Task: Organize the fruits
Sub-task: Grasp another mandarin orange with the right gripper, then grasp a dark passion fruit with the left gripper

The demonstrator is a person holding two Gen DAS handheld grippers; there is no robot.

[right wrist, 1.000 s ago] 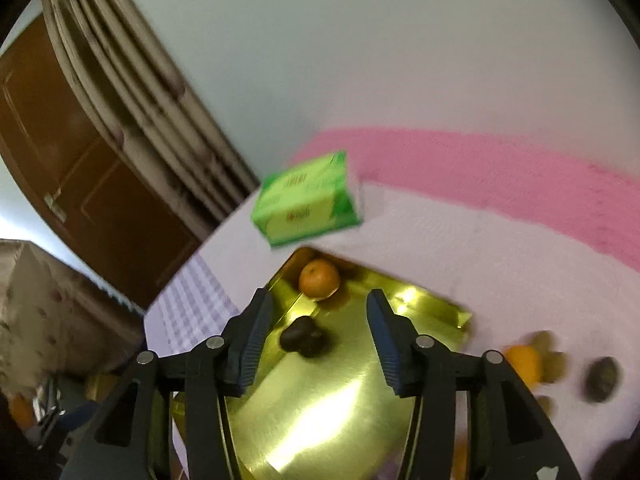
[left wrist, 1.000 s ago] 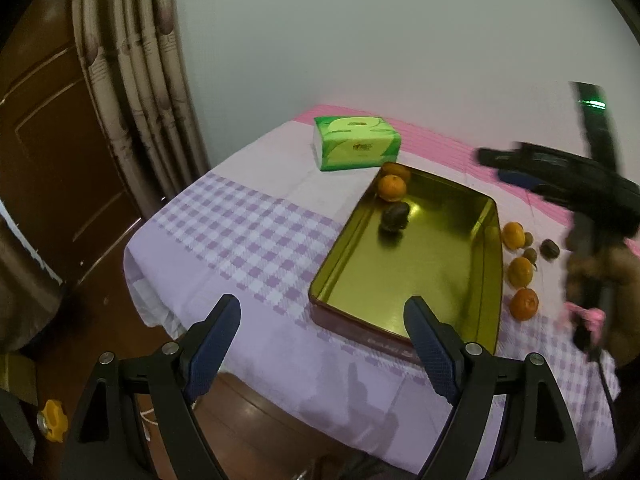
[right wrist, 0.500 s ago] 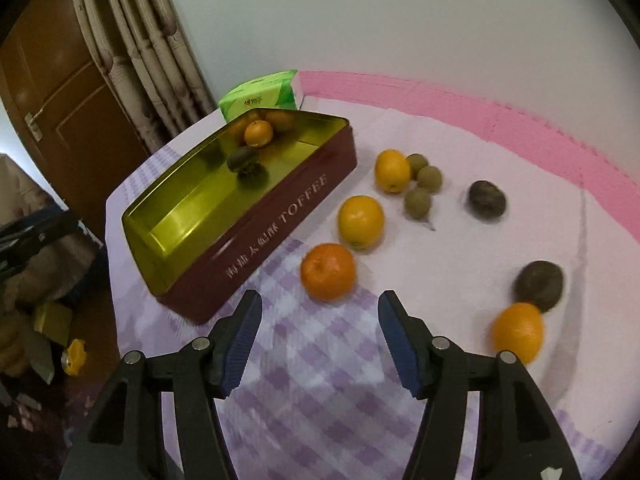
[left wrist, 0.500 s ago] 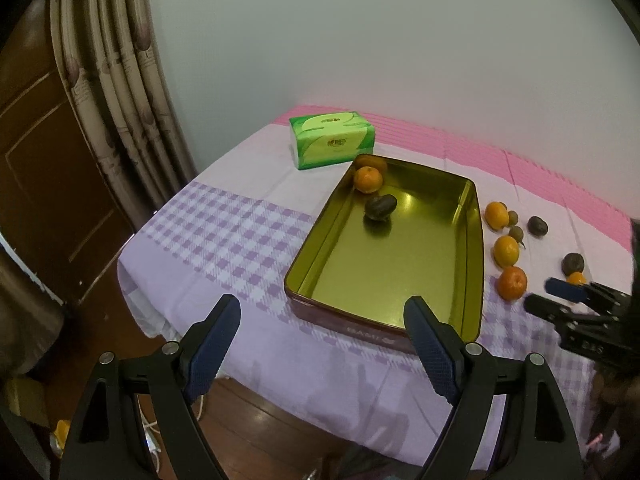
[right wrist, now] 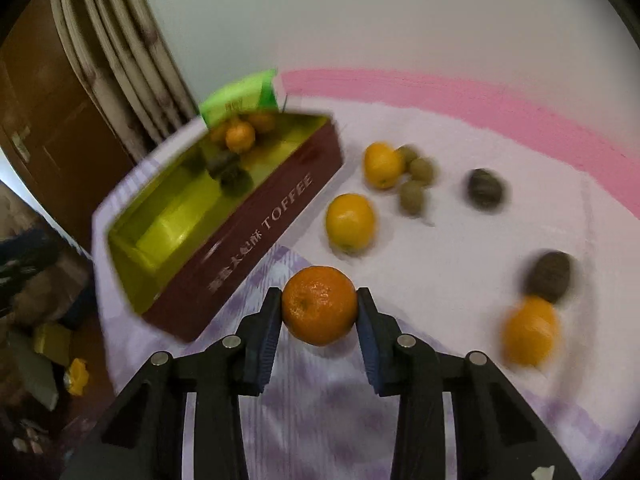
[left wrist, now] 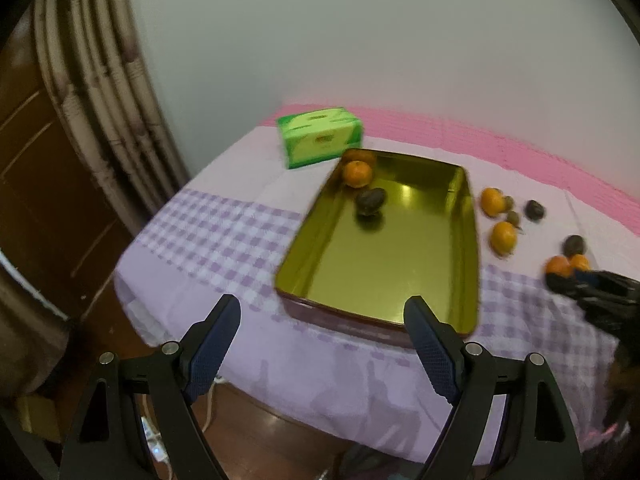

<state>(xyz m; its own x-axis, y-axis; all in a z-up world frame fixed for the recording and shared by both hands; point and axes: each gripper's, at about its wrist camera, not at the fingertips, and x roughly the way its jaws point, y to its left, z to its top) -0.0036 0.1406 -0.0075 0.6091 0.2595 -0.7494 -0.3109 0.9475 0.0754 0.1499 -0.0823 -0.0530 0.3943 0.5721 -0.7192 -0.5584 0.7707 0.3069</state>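
A gold-lined toffee tin (left wrist: 472, 240) (right wrist: 256, 224) lies on the table, holding an orange (left wrist: 357, 173) and a dark fruit (left wrist: 371, 201) at its far end. My right gripper (right wrist: 319, 311) is shut on an orange (right wrist: 319, 310) just right of the tin's near corner. Loose fruit lies to the right: two oranges (right wrist: 350, 222) (right wrist: 382, 165), small green fruits (right wrist: 412, 198), two dark fruits (right wrist: 485, 187) (right wrist: 549, 276) and another orange (right wrist: 530, 330). My left gripper (left wrist: 322, 344) is open and empty, held off the table's near edge in front of the tin.
A green tissue box (left wrist: 320, 136) stands behind the tin. The table has a purple checked cloth (left wrist: 224, 232) with a pink band (right wrist: 460, 92) at the wall. Curtain (left wrist: 104, 92) and a brown door stand left. Clutter lies on the floor (right wrist: 60, 344).
My right gripper came down from over the tin to the loose fruit and closed on the nearest orange. My left gripper stayed open, its view shifting slightly.
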